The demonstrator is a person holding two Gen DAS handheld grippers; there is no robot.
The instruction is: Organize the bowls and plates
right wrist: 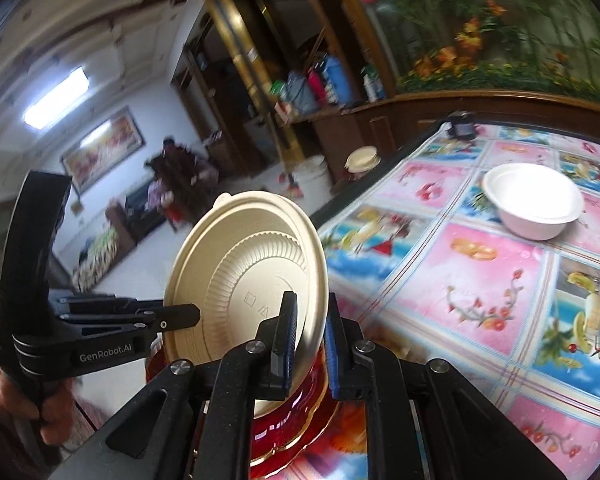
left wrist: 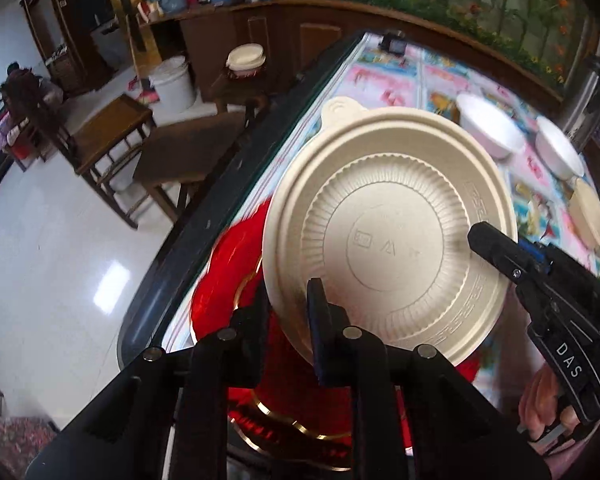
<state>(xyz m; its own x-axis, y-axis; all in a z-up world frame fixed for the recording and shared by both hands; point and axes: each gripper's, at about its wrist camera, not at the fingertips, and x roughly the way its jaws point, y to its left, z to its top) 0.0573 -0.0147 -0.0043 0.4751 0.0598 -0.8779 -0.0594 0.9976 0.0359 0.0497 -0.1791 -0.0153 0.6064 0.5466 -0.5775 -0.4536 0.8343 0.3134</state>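
Note:
A beige ridged plate (left wrist: 384,216) hangs tilted over the table's near corner, its underside toward both cameras. My left gripper (left wrist: 288,300) is shut on its lower rim, and shows from the side as the left gripper (right wrist: 192,316) at the plate's left edge. My right gripper (right wrist: 310,304) is shut on the rim of the beige plate (right wrist: 256,264), blue pads on either side; the right gripper (left wrist: 482,238) reaches in from the right. Under the beige plate lies a red gold-rimmed plate (left wrist: 228,272), also seen as the red plate (right wrist: 300,400).
Two white bowls (left wrist: 488,128) (left wrist: 558,148) and a beige bowl (left wrist: 592,216) stand further along the flowered table (right wrist: 480,280); one white bowl (right wrist: 532,196) shows here. Wooden stools (left wrist: 112,128) and a white bucket (left wrist: 172,80) stand on the floor beside the table edge (left wrist: 204,232).

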